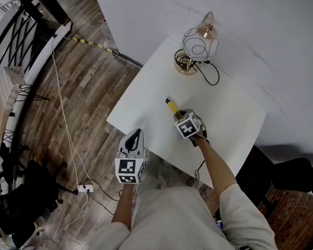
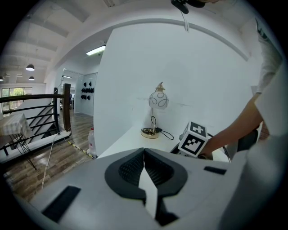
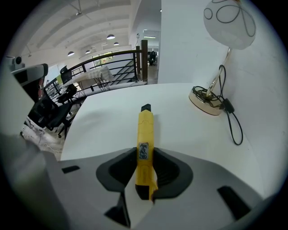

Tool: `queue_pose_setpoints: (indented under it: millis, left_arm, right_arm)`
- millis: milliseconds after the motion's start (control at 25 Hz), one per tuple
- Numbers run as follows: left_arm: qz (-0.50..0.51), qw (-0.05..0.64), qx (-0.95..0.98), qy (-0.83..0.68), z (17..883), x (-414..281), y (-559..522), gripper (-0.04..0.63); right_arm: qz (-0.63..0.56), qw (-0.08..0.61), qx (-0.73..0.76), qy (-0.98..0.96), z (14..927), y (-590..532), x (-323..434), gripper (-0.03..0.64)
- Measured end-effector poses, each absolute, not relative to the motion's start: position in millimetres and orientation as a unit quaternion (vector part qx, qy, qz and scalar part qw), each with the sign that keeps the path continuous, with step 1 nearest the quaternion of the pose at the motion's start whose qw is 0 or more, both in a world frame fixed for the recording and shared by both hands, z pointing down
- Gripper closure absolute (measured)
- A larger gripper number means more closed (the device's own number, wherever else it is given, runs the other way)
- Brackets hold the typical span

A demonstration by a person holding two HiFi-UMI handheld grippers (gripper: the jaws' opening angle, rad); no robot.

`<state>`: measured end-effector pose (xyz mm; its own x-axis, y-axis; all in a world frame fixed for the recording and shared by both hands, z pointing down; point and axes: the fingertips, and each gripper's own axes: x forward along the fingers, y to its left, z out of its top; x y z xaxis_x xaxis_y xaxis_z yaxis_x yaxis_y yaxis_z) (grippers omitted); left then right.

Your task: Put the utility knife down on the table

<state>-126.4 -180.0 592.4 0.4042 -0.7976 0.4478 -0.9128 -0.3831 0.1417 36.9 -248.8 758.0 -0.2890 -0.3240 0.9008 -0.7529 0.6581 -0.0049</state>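
Observation:
A yellow utility knife [image 3: 145, 134] with a black tip is clamped between the jaws of my right gripper [image 3: 145, 155], its tip pointing out over the white table [image 3: 180, 130]. In the head view the knife [image 1: 172, 107] sticks out ahead of the right gripper [image 1: 183, 119], low over the table's middle [image 1: 145, 102]. My left gripper [image 1: 134, 140] hangs off the table's near edge with its jaws shut and nothing in them; in the left gripper view its pads [image 2: 144, 167] meet.
A desk lamp [image 1: 199, 43] with a wire-patterned round shade, brass base and black cord [image 1: 208, 71] stands at the table's far side. A white wall runs behind the table. Wooden floor, cables and a power strip [image 1: 85, 188] lie at the left, near a railing.

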Motion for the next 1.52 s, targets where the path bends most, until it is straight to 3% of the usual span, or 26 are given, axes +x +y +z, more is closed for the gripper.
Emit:
queue_pose_setpoints:
  millis: [960,1080,1160,1520]
  left_arm:
    - [0.153,0.189,0.810,-0.534,592,-141,-187,0.589]
    - [0.154,0.189,0.809,-0.535,592,-141,-187,0.589]
    - [0.155,0.189,0.809,-0.535,593,-141,-188,0.589]
    - [0.155,0.185,0.810,-0.534,591,-139,-189,0.589]
  right_arm:
    - [0.191,0.515,0.320,-0.772,768,-257,27,0.491]
    - [0.190,0.507,0.319,-0.778,767,-259,27,0.448]
    - [0.197,0.498,0.312,-0.785,767,-258,25,0.370]
    - [0.155,0.463,0.330,-0.808,741,-257,23,0.411]
